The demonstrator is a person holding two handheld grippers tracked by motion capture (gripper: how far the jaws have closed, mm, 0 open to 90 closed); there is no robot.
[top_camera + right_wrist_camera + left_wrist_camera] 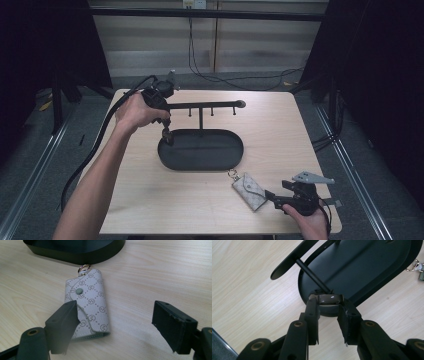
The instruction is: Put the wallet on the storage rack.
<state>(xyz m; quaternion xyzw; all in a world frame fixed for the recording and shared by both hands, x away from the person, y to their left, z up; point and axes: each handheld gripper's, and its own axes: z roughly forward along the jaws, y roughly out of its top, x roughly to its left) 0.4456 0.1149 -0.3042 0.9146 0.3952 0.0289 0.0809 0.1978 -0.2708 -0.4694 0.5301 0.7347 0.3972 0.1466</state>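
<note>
Ring (330,299) | clamped in left tongs (329,305) | over tray (372,270) end

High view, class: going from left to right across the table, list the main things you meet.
Left gripper holding a small dark ring → black oval tray of the hook stand → patterned key pouch → right gripper, jaws open just right of the pouch.

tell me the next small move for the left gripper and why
Probably open the jaws and let go. The left gripper is shut on a small dark ring at the end of the black tray, under the hook stand. Whether the ring touches the tray floor is unclear.
</note>
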